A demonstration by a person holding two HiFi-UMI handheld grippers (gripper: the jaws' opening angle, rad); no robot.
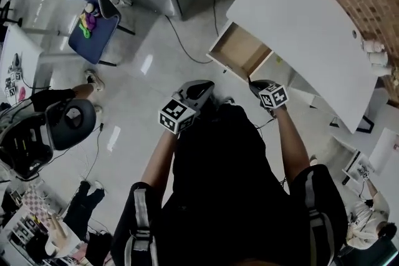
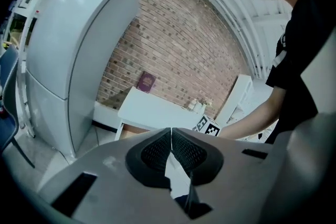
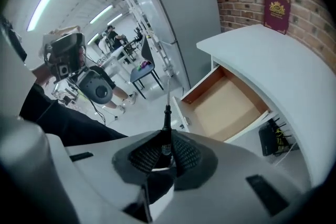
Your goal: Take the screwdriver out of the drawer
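right gripper (image 3: 167, 136): clamping the screwdriver (image 3: 166, 115) by its dark handle between the meshed pads (image 3: 145, 157), jaws standing partly apart around it; showing in the head view (image 1: 269, 93) just beside the drawer's open front.
screwdriver: sitting outside the drawer, standing up out of the right gripper's jaws, thin metal shaft pointing away from the camera, over the pale floor (image 3: 142, 107).
drawer (image 3: 228, 102): hanging pulled out from under the desk, showing a bare wooden bottom; lying in the head view (image 1: 240, 50) ahead of both grippers.
left gripper (image 2: 171, 131): keeping its jaws together, pads (image 2: 156, 151) meeting at the tips, gripping nothing; hovering in the head view (image 1: 187, 103) to the left of the right gripper, apart from the drawer.
desk (image 3: 283, 71): white top, standing against the brick wall (image 2: 178, 44).
book (image 3: 276, 12): dark red, lying on the far end of the desk by the wall.
chair (image 1: 93, 19): blue, standing well apart on the floor, carrying small coloured objects on its seat.
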